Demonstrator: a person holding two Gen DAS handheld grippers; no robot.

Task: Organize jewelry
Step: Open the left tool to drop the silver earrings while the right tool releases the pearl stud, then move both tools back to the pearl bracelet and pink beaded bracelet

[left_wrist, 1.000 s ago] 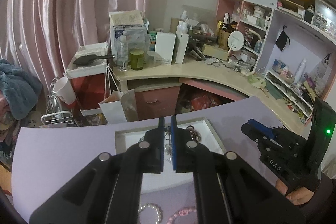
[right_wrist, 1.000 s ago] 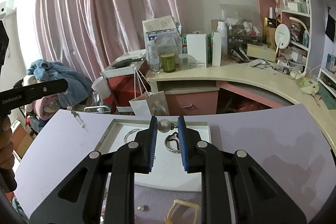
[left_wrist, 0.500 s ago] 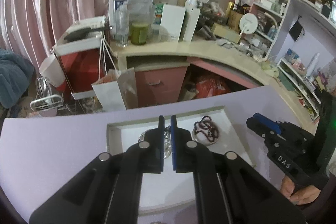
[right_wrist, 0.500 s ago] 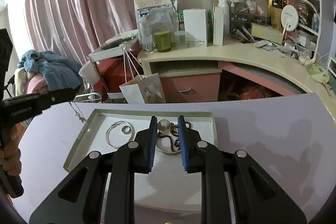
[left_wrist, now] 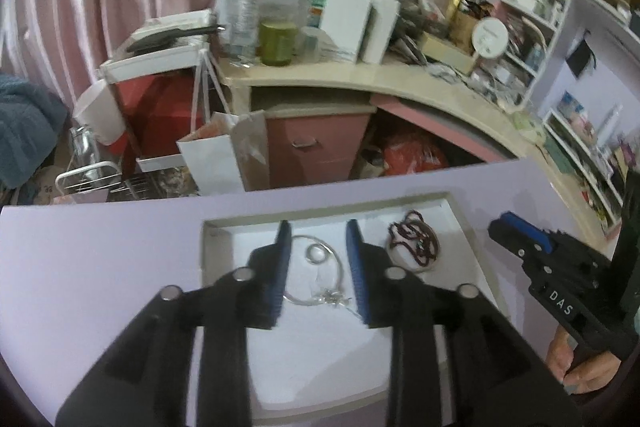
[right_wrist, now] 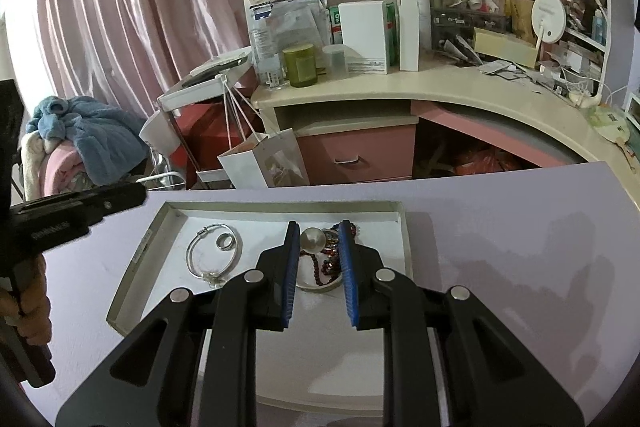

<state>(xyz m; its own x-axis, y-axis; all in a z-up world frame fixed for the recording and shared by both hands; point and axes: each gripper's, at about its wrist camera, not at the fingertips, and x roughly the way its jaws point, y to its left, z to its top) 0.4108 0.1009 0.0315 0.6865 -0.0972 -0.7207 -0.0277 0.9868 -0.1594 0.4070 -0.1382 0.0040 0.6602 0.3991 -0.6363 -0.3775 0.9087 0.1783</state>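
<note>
A pearl-like bead (right_wrist: 313, 240) is clamped between the right gripper (right_wrist: 319, 239) fingers above the tray (right_wrist: 405, 247). The left gripper (left_wrist: 315, 235) fingers, just opened, are held apart over the tray's silver bangle (left_wrist: 320, 277), nothing gripped.

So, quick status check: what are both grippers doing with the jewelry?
Left gripper just opened above white tray; thin silver chain lies below. Right gripper shut on silver ball. Nothing blocking.
</note>
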